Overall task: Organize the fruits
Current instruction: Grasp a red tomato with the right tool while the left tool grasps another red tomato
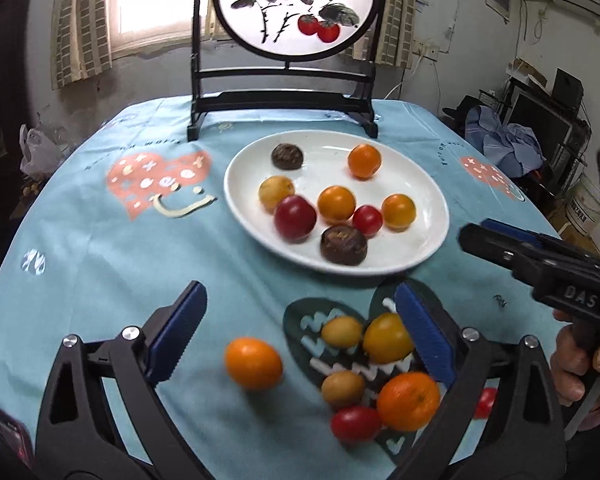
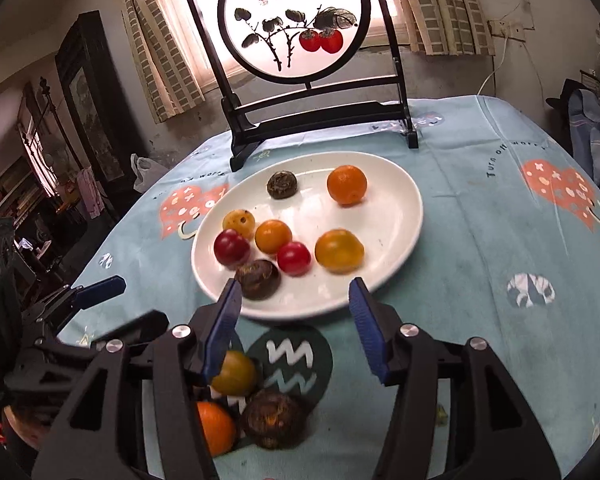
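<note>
My left tool [image 1: 298, 336] hangs with its pads spread wide and empty over loose fruit on the counter [image 1: 100, 264], an orange [image 1: 253, 363] lying free between them. My right tool [image 2: 294, 322] is parted too, gripping nothing, poised at the near rim of the white plate [image 2: 396, 216]. Eight pieces already sit there; I judge the plate the collecting point, with the remaining cluster [image 1: 380, 372] next.

Glossy white ceramic oval plate [image 2: 396, 208], light glare on glaze. Light-blue printed cloth tablecloth [image 1: 100, 248], matt, creased. Small round red fruits [image 1: 295, 219] smooth, shiny; dark brown round fruits [image 1: 343, 245] rough, dull. Left gripper [image 1: 296, 332]: matt black plastic, ribbed blue pads [image 1: 424, 336], bright metal bolts.
</note>
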Available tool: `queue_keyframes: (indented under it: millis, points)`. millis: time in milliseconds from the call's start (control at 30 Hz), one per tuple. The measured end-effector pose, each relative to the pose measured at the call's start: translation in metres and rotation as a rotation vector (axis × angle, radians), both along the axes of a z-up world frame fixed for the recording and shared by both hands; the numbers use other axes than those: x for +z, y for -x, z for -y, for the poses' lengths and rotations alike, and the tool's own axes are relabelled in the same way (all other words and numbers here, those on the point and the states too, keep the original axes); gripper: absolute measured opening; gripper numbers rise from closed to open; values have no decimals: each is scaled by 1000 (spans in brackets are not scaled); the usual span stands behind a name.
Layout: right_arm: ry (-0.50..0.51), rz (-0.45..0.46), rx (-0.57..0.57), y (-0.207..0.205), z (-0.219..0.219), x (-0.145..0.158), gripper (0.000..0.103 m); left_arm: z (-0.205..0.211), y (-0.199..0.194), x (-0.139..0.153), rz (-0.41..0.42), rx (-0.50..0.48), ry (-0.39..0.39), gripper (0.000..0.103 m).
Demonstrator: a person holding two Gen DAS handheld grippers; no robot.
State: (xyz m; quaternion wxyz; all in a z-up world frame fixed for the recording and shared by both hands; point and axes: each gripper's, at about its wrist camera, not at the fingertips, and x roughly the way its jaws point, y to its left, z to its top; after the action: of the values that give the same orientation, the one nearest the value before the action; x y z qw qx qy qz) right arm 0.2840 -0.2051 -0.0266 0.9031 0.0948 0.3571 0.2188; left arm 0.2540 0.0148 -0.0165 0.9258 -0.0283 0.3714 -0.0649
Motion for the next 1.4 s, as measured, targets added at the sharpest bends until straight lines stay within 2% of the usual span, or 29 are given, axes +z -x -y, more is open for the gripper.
queue_keyframes:
  millis: [200, 333, 567, 667, 800, 867, 900, 1033, 1133, 1267, 1400]
  points:
    - [-50, -58, 39, 44, 16, -18, 56, -39, 28, -15, -38, 98, 69, 97]
    - [-59, -101, 88, 59, 16, -26, 57, -46, 39, -25, -61, 139, 46, 97]
    - [48, -148, 187, 71, -6, -35, 57, -47, 48, -22, -35, 128, 41, 97]
    - [151, -142, 187, 76, -16, -38, 57, -46, 49, -22, -41, 113, 57, 97]
    - [191, -127, 214, 86, -20, -40, 57, -44, 49, -21, -33, 113, 44, 97]
    - [208, -129, 223, 89, -21, -42, 55, -43, 48, -22, -38, 108, 47, 97]
    - [210, -131, 226, 89, -21, -43, 50, -43, 48, -22, -41, 104, 48, 97]
    - [203, -159, 214, 85, -17, -46, 37, -37, 47, -24, -68, 64, 47, 97]
    - [161, -176, 206, 81, -11, -46, 29, -27, 49, -24, -64, 8, 20, 97]
    - [98, -196, 197, 78, -4, -47, 28, -13, 58, -23, -46, -114, 18, 93]
    - [79, -207, 187, 76, -1, -48, 28, 2, 61, -29, -70, -201, -1, 72]
